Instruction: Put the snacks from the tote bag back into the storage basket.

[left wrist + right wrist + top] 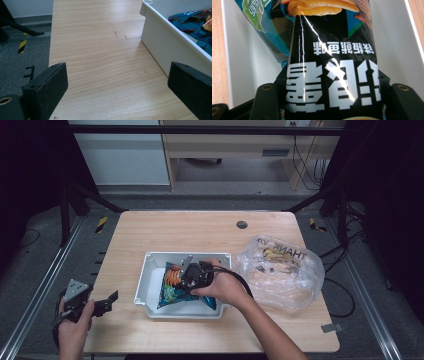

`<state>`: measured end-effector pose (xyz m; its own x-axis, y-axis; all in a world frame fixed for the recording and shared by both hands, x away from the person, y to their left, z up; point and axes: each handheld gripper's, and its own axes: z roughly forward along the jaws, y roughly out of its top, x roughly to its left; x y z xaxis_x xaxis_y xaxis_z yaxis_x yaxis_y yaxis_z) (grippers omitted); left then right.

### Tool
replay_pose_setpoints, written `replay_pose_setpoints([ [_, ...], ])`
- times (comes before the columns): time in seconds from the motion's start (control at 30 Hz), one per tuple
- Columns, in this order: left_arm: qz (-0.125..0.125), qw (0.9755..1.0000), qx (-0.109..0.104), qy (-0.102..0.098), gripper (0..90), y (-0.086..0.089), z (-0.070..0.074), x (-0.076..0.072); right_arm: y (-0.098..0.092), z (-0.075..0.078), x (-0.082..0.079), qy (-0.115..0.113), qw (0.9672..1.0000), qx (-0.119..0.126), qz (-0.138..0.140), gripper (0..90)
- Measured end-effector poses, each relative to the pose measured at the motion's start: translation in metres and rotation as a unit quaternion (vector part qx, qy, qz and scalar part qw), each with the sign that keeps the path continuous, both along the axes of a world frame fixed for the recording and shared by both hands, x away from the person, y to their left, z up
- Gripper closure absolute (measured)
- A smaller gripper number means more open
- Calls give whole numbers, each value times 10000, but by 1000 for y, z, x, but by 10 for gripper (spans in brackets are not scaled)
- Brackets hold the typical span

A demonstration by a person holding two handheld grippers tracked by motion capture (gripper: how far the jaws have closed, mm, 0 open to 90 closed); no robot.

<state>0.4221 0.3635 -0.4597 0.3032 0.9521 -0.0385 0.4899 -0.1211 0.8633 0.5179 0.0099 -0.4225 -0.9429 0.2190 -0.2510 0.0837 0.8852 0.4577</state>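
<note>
Black jaws of the right gripper [186,279] clasp the chip bag [182,290] inside the white bin [142,282], mid-table; left gripper [107,302] spreads wide near the table's [200,227] left edge.

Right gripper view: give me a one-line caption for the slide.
The right gripper clasps a glossy black-and-blue snack bag over the white bin.

Ahead of the left tool [117,82] the bare surface [100,50] lies open; the white bin's wall [162,47] blocks its right side; the right tool [192,276] sits inside that bin, crowded by the snack bag [332,75]; a plastic bag [282,270] stands beyond its right.
</note>
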Motion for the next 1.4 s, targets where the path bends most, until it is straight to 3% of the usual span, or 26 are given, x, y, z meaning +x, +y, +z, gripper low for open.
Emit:
replay_pose_setpoints([
  [0.2,-19,10000,18,1,26,0,0,0,2,1,-2,-88,10000,14,-2,344],
  [0.43,-32,10000,4,18,26,0,0,0,2,4,-4,-223,9997,80,-78,230],
  [0.73,-23,10000,-8,26,26,0,0,0,1,6,-6,-106,9998,47,-148,122],
  [1.3,-8,10000,2,8,26,1,0,0,-5,15,-12,-60,9995,271,-142,83],
  [1.4,-3,10000,-20,15,26,1,0,0,-8,19,-14,-62,9989,423,-183,78],
])
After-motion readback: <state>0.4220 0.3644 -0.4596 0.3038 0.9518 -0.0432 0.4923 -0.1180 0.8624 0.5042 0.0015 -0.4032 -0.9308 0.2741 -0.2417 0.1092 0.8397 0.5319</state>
